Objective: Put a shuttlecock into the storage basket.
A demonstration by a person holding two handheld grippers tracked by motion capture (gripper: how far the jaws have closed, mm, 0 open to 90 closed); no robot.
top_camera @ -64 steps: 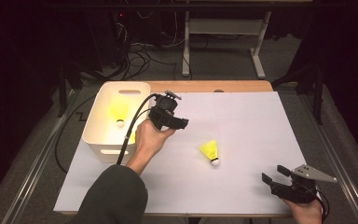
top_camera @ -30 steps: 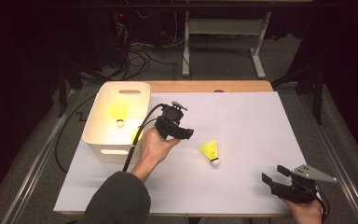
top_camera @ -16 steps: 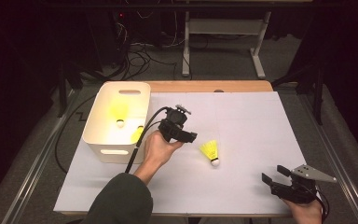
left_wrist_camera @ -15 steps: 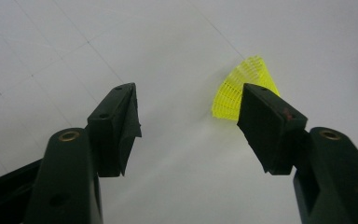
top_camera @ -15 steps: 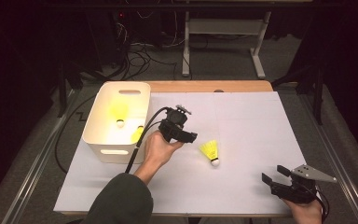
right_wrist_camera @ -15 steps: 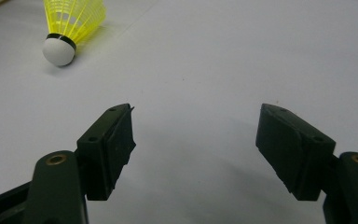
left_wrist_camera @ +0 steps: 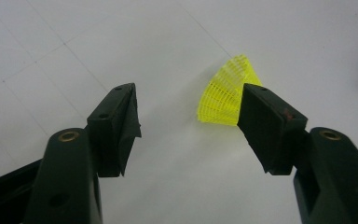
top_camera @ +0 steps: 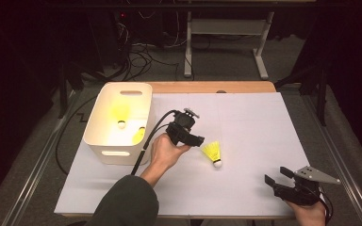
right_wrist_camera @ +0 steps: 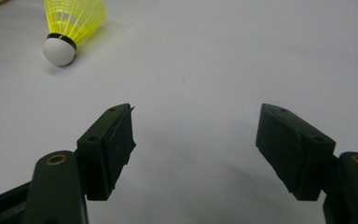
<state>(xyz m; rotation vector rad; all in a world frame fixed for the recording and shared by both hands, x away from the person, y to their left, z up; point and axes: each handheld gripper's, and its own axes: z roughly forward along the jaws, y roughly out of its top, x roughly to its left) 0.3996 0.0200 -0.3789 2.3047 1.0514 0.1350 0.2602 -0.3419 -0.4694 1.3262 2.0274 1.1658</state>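
Observation:
A yellow shuttlecock (top_camera: 212, 153) with a white cork lies on its side on the white table cover (top_camera: 254, 127), near the middle. My left gripper (top_camera: 196, 139) hovers just left of it, open, jaws pointing at it. In the left gripper view the yellow skirt (left_wrist_camera: 221, 93) shows beyond the right jaw, partly hidden by it; nothing sits between the jaws of the left gripper (left_wrist_camera: 189, 119). My right gripper (top_camera: 276, 175) rests open at the near right corner. In the right gripper view the shuttlecock (right_wrist_camera: 72, 23) lies far off at upper left, ahead of the empty right gripper (right_wrist_camera: 196, 130).
A white bin (top_camera: 99, 141) with handle slots stands at the left of the table, holding two yellow shuttlecocks (top_camera: 120, 113). A black cable (top_camera: 143, 150) trails from the left gripper past the bin. Beyond the far edge are desk legs and cables on the floor.
My left hand has carried its open gripper from beside the bin rightward, closer to the shuttlecock on the table. The right gripper has stayed put.

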